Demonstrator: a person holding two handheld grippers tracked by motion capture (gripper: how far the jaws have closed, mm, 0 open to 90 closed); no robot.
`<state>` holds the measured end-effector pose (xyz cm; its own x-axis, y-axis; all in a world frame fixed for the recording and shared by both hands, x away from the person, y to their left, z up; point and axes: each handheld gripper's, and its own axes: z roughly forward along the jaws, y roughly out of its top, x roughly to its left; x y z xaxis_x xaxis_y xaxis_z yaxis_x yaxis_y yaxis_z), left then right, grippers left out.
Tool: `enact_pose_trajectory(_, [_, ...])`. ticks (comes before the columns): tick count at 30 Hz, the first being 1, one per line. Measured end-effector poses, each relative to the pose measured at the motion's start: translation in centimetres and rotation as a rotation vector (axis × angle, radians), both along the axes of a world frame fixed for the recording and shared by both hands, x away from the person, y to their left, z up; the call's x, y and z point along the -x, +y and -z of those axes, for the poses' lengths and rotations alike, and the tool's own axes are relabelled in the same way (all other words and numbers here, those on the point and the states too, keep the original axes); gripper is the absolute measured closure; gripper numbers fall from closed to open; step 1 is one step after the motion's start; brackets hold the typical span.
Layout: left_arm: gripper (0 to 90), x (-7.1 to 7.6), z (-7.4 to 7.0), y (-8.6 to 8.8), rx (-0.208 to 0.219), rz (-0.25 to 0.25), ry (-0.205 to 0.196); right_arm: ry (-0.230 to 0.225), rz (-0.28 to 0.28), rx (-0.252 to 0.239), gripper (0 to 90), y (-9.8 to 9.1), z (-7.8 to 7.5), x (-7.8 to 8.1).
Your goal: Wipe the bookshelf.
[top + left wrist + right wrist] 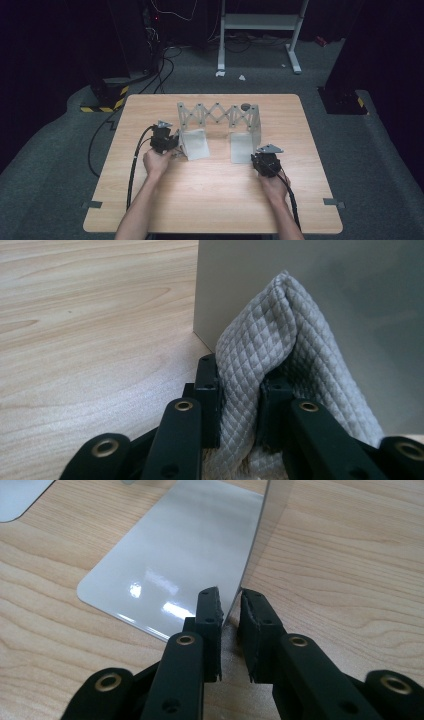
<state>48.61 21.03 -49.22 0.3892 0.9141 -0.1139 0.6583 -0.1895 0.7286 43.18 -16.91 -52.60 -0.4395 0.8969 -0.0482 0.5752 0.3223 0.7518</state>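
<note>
A grey metal folding rack (218, 114) with a scissor lattice stands at the middle of the wooden table (210, 195). My left gripper (174, 146) is at the rack's left panel (194, 143). In the left gripper view it (240, 375) is shut on a fold of grey quilted cloth (270, 335), which rests against that panel (350, 300). My right gripper (256, 154) is at the right panel (242, 146). In the right gripper view its jaws (230, 600) pinch the thin edge of the upright plate (272, 500), beside the flat shiny foot plate (175, 560).
A small dark round knob (245, 106) sits on the rack's far right top. Cables (134, 165) trail from the left gripper over the table's left side. Beyond the table are a grey floor, yellow-black striped bases (102, 106) and a white stand (260, 22).
</note>
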Motion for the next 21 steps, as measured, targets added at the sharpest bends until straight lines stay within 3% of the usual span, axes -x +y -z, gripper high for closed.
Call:
enact_pose_trajectory(6, [75.2,0.0,-1.0,0.0,-0.004,-0.001,-0.019,-0.002,-0.004,0.005,79.4,0.0,0.0,0.2])
enact_pose_trajectory(9, [75.4,0.2,-2.2,0.2,0.028,-0.004,-0.053,-0.012,-0.003,0.019,79.4,0.1,0.0,0.3])
enact_pose_trajectory(15, [75.4,0.4,-4.4,0.6,0.041,0.026,-0.098,-0.005,-0.003,0.008,79.5,0.0,0.0,0.2])
enact_pose_trajectory(16, [75.4,0.5,-5.3,0.7,0.046,0.029,-0.113,-0.003,-0.002,0.006,79.6,0.0,0.0,0.3])
enact_pose_trajectory(21, [75.4,0.3,-7.4,0.7,0.018,0.038,-0.147,-0.012,-0.003,0.021,79.6,0.1,0.0,0.4])
